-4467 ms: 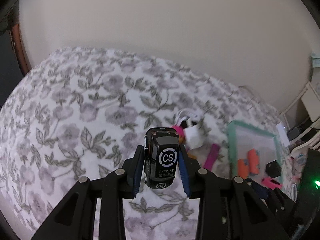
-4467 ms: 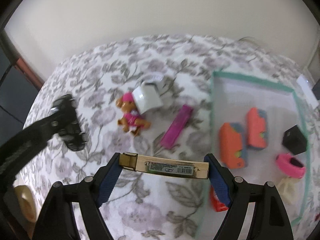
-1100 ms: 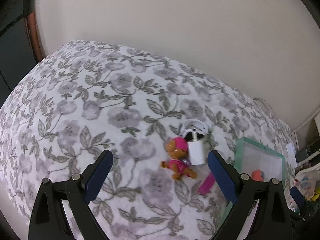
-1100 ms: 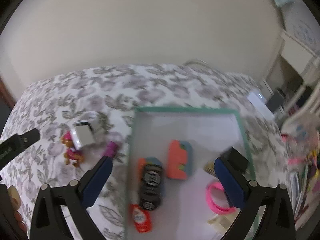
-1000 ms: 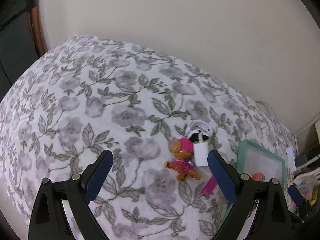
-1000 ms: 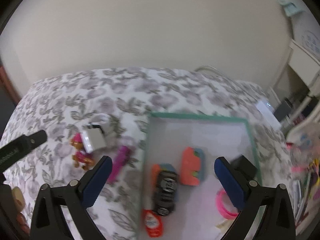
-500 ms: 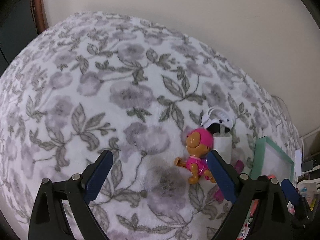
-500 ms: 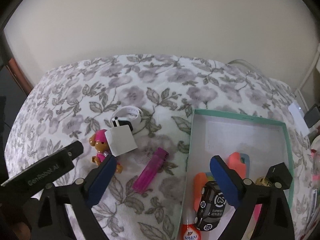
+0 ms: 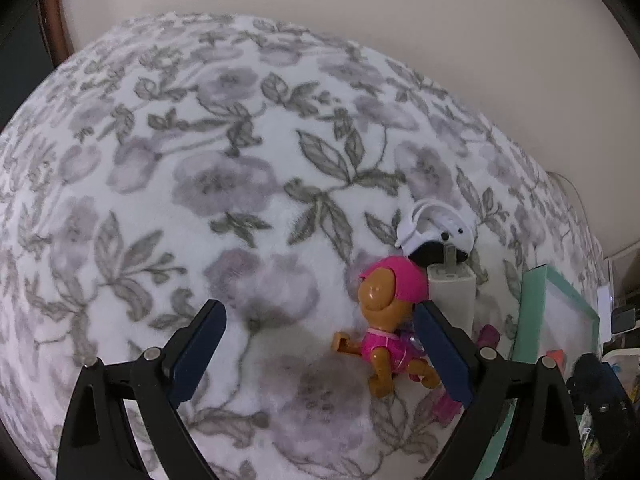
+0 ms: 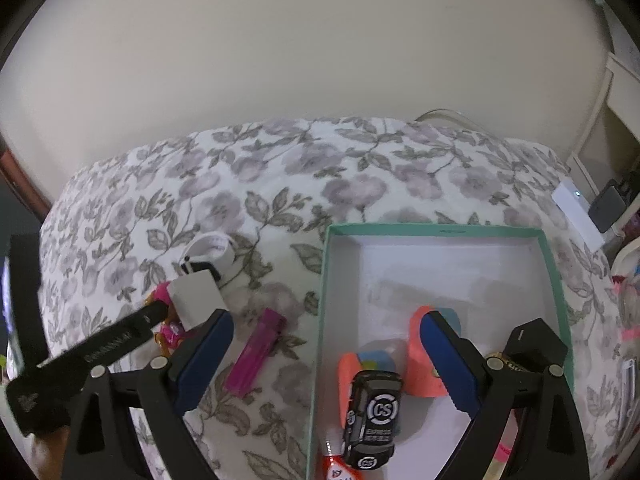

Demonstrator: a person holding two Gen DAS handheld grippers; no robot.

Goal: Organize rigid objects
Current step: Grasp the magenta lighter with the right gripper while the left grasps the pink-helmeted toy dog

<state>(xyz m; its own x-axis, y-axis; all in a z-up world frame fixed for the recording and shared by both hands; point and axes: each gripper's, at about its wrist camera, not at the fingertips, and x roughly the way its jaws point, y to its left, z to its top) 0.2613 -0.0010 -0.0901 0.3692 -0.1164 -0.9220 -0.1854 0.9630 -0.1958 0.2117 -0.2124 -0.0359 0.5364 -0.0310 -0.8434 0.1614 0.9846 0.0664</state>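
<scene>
My left gripper point(image 9: 318, 352) is open low over the flowered blanket. A pink-and-brown toy dog point(image 9: 384, 320) lies between its fingers, close against the right one, and no pad presses on it. Behind the dog stand a white charger point(image 9: 452, 292) and a white watch point(image 9: 436, 228). My right gripper point(image 10: 324, 360) is open and empty, straddling the left wall of the teal box point(image 10: 320, 312). A pink lighter point(image 10: 256, 356) lies on the blanket just left of that wall. In the box lie a black toy car point(image 10: 372, 416), orange blocks point(image 10: 420, 360) and a black cube point(image 10: 536, 344).
The left gripper's black body point(image 10: 100, 352) crosses the lower left of the right wrist view and covers most of the toy dog point(image 10: 164, 320). A red-orange tube point(image 10: 332, 468) lies at the box's near corner. A wall runs behind the bed, with furniture and clutter at the right.
Both grippers have let go of what they held: the toy car now lies in the box. The left gripper has sunk toward the toy dog. The right gripper has swung left to the box's edge.
</scene>
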